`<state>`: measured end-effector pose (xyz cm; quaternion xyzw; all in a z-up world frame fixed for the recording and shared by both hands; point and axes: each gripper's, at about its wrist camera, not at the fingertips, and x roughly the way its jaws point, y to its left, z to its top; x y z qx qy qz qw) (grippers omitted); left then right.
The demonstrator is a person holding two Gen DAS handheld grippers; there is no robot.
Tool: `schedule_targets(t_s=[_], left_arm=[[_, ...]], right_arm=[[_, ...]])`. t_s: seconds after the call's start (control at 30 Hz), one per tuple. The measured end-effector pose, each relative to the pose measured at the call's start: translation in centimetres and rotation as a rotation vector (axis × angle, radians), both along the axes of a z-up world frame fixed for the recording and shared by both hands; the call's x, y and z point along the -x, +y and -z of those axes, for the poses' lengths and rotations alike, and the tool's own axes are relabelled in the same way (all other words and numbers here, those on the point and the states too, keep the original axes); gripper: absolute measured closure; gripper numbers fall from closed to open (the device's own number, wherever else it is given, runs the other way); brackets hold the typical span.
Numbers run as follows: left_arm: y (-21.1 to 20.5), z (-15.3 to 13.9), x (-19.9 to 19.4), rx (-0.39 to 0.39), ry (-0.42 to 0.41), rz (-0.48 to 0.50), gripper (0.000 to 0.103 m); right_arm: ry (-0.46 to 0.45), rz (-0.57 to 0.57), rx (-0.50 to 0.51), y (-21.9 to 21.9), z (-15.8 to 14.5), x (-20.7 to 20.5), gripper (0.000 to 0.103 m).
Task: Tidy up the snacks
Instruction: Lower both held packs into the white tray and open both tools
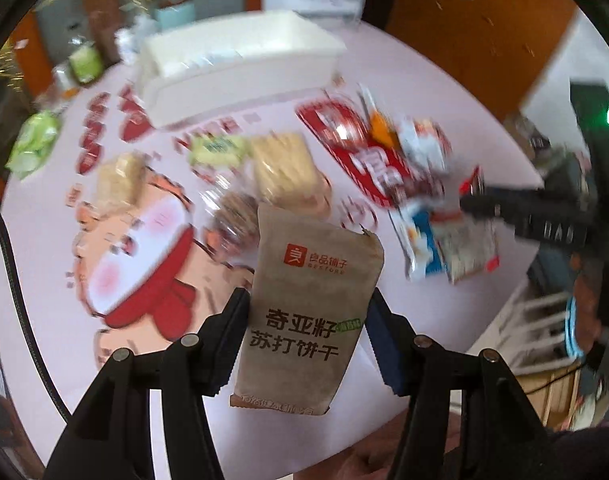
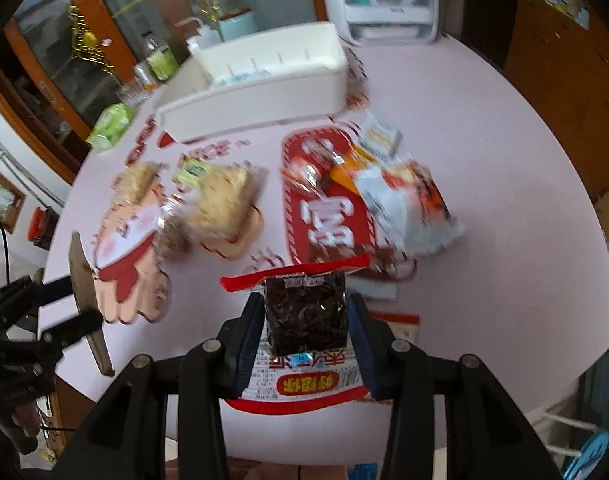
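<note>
Centrally, in the left wrist view, the left gripper holds a brown paper cracker packet, its jaws closed part-way onto the packet's two long edges. The packet stands upright between the pads, clear of the pink counter below. Behind it on the counter lie a pale wafer pack, a smaller pale pack, a yellow-green packet and a round dark biscuit pack. A white bin stands at the far side of the counter. To the right lies a heap of mixed wrappers, and a blue-and-white packet lies nearer.

In the right wrist view, the right gripper grips a red-edged packet of dark seaweed snack, jaws drawn in narrow against its sides. This packet is also off the counter, with its red seal pointing away. At the left edge the other gripper appears, carrying the brown packet seen edge-on. The white bin sits beyond the scattered snacks, and a green pack lies near the counter's left rim.
</note>
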<state>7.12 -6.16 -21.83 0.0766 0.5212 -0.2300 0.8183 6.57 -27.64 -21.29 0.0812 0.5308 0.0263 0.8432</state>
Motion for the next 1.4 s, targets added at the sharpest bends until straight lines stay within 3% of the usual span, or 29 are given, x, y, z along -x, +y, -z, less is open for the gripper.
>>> schedule_targets(t_s=[0.37,0.5,0.73,0.83,0.93,1.13,1.4], left_arm=[[3.5,-8.5,-3.4,0.085,-0.16,-0.16,0.046],[3.6,-10.3,-5.6,0.067,-0.176,-0.196,0.046],[2.6,-14.7,-12.2,0.048,-0.266,-0.224,0.046],[1.8,-17.0,-16.4,0.029,-0.334,-0.25,0.046],[1.4,-18.1,-20.3,0.04,-0.35,-0.279,0.046],[0.0,-17.2,-28.0,0.046,-0.318,-0.323,0.046],[-1.8,-12.0,-34.5,0.044,-0.206,-0.369,0.046]], right_arm=[[-0.13,-0.125,0.004,2.9,-6.3,-4.3,0.061],[-0.179,-0.152,0.02,3.0,-8.8,-7.3,0.06],[-0.298,-0.155,0.065,1.6,-13.8,-14.6,0.06],[-0.333,-0.127,0.042,0.6,-15.4,-18.3,0.06],[-0.346,-0.088,0.017,-0.5,-15.8,-22.0,0.06],[-0.289,-0.025,-0.025,-1.9,-13.6,-28.8,0.06],[-0.176,-0.053,-0.027,-1.0,-8.6,-34.2,0.058]])
